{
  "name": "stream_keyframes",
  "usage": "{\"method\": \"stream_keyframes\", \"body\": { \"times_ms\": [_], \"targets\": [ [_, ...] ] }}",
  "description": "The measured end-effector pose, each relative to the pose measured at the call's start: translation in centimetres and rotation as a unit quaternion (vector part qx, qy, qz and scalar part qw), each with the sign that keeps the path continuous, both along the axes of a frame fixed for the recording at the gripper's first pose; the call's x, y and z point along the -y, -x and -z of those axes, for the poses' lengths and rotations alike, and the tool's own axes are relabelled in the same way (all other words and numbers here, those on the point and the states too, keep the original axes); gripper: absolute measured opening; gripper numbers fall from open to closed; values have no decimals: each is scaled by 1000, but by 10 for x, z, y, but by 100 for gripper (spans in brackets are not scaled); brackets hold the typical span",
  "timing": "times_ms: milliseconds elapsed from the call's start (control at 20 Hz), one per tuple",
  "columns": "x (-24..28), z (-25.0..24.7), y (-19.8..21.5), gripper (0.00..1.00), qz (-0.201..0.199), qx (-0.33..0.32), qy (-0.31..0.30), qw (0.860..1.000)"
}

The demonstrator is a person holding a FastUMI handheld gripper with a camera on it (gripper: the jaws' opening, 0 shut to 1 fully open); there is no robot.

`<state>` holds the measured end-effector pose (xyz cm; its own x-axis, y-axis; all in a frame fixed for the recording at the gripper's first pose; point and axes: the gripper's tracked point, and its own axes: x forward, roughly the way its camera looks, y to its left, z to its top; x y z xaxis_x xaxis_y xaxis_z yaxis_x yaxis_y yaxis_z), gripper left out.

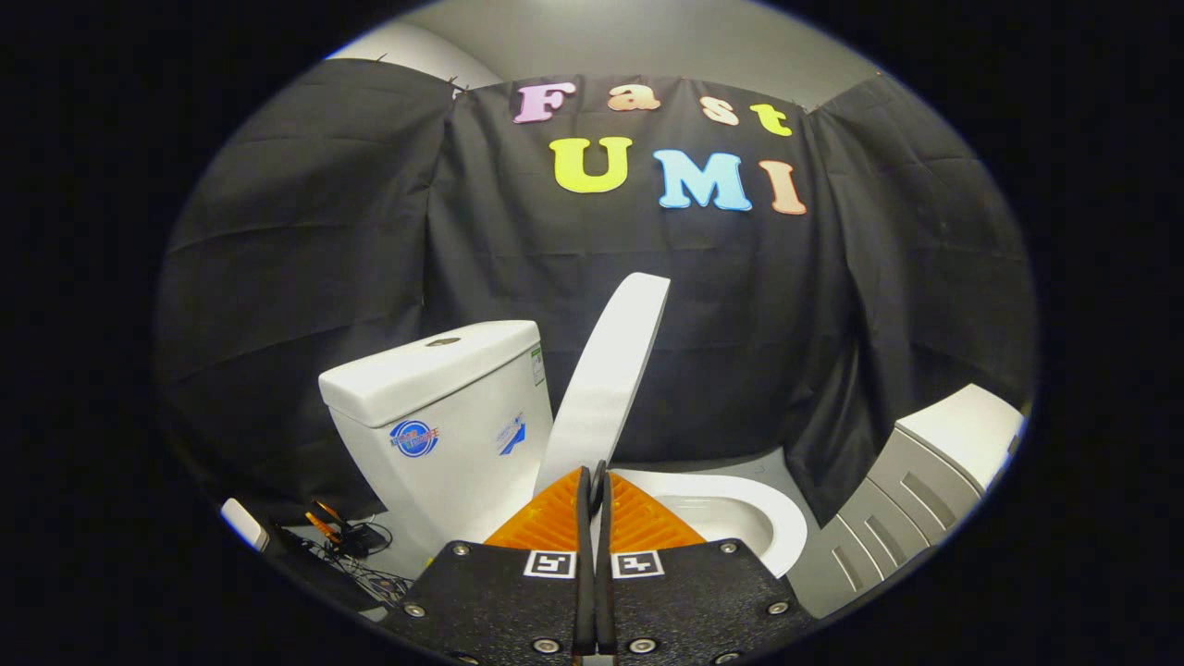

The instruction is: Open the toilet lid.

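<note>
The white toilet lid point(606, 370) stands raised and tilted, seen almost edge-on, its top leaning away from the tank point(444, 407). Below it the white seat and bowl rim point(749, 504) lie uncovered, to the right of the fingers. My gripper point(592, 476) is shut, its two fingers pressed together with nothing between them. Their tips sit just in front of the lid's lower end, near the hinge; whether they touch it is unclear. The tank stands to the left of the lid and carries stickers on its front.
A grey and white unit point(925, 472) stands close on the right of the bowl. On the floor left of the tank lie cables with an orange-handled tool point(342, 536) and a small white object point(245, 523). Black cloth walls enclose the booth.
</note>
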<state>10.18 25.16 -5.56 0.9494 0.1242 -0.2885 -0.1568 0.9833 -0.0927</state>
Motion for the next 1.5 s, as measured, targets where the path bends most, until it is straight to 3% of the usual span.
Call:
{"method": "stream_keyframes", "body": {
  "times_ms": [700, 1500],
  "targets": [
    [-64, -7, -4, 0, -66, 42, 83, 993],
    [-117, -1, -9, 0, -117, 54, 126, 984]
  ]
}}
